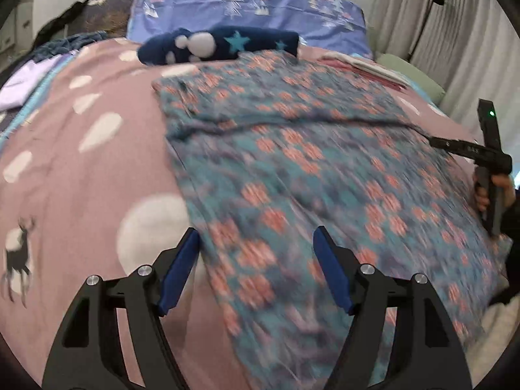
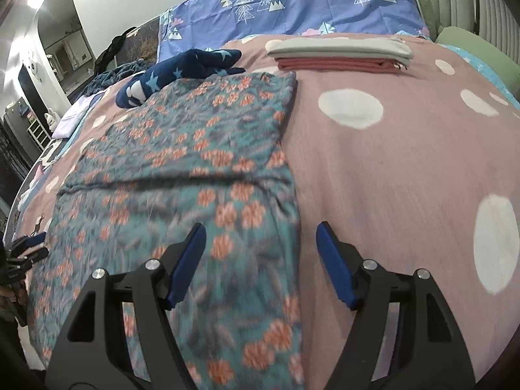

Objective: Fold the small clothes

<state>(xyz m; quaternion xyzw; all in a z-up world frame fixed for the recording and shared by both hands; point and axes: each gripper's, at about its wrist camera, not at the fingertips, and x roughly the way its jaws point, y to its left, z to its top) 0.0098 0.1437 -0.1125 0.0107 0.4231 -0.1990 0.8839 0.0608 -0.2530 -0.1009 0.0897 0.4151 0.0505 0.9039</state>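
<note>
Nearest you, your left gripper (image 1: pixel 255 235) hangs with its jaws spread wide and nothing between the blue pads (image 1: pixel 178 269), poised over the near left edge of the floral garment (image 1: pixel 292 169), where teal cloth meets the pink bedspread (image 1: pixel 81 195). Your right gripper (image 2: pixel 260 232) is just as wide and just as empty, sitting over the garment's near right edge, with one pad above the flowers and the other above bare spread. The floral garment lies spread out on the bed between your two grippers, running away from you, with a crease or fold line crossing it about midway. In the left wrist view your right hand (image 1: pixel 494 191) shows at the far right edge, wrapped round its tool beside the cloth. Farther on, a navy plush piece with stars (image 1: pixel 221 45) lies across the garment's far end, touching it. To the right of that, a folded stack in grey and red (image 2: pixel 341 55) rests on the spread, apart from the garment. Beyond everything lies a blue pillow with trees (image 2: pixel 292 3), and curtains (image 1: pixel 438 32) hang at the far right.
</note>
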